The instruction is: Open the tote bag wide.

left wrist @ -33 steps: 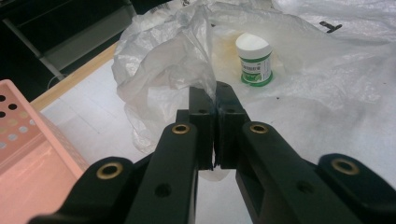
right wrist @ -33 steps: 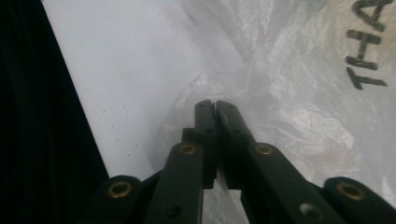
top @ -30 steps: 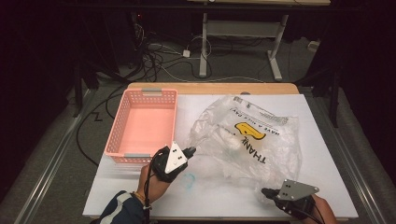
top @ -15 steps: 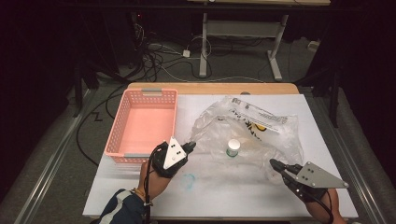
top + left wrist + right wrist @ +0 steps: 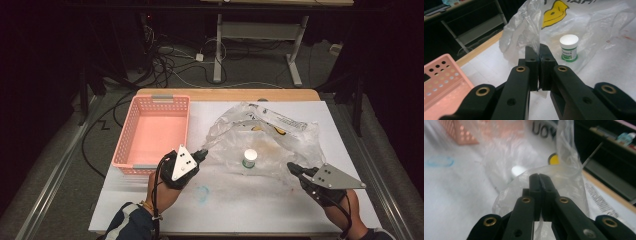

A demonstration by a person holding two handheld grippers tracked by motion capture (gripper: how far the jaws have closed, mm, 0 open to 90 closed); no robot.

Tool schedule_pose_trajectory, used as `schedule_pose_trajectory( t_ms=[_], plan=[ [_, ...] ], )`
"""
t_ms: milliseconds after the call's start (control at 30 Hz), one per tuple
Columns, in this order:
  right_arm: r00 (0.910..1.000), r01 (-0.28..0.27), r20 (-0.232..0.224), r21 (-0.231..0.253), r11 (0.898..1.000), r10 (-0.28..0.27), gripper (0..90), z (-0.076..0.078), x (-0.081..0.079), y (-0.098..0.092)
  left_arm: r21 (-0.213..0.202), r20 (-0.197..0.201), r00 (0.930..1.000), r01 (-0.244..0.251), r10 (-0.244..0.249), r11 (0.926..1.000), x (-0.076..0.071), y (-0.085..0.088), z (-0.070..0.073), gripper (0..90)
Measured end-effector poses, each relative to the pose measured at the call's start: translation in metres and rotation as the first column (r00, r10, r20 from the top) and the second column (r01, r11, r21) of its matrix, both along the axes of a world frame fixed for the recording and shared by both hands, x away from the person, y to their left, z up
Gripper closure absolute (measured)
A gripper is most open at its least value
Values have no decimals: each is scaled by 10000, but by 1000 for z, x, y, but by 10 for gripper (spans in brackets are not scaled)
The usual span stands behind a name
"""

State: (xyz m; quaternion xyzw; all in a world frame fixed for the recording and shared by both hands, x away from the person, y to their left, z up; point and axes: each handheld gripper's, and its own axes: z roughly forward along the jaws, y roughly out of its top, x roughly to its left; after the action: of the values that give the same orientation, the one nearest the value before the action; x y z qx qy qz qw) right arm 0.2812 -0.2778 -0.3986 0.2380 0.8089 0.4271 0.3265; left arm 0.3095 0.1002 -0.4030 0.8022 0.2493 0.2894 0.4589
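Plastic bag [image 5: 265, 135] is lying mid-frame on the bench [image 5: 250, 210] — left hand-held gripper [image 5: 202, 154] and right hand-held gripper [image 5: 292, 169] are both clamping its edges, uncovering the small jar [image 5: 249, 158]. Next — probably pulling the bag clear.

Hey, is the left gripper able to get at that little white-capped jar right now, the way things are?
Probably not yet. The left gripper is shut on the plastic bag, and the jar stands inside the bag, so the film seems to cover it. It would have to let go first.

Black fingers [image 5: 534, 67] with brass rivets, grey three-cornered plates, perhaps a navy sleeve [image 5: 127, 222]
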Motion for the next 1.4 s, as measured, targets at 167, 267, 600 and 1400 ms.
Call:
schedule_pose_trajectory(
  t_ms=[167,267,600,1400],
  plan=[
    [9964,-421,-752,-395,9983,391,900,-18,-3,5,86,-36,9999,144,-144,9999,-2,-3,-2,853],
    [9982,-418,-425,-117,9991,413,900,-11,-7,3,9,40,9999,123,-123,9999,-2,-2,1,854],
    [9889,-388,1468,1065,9936,229,900,44,-17,-2,-779,850,9957,-303,369,9965,-10,10,34,854],
    [9367,403,3312,2205,9745,-1136,900,102,19,-1,-2005,2304,9711,-146,617,9796,1,-13,92,860]
  ],
)
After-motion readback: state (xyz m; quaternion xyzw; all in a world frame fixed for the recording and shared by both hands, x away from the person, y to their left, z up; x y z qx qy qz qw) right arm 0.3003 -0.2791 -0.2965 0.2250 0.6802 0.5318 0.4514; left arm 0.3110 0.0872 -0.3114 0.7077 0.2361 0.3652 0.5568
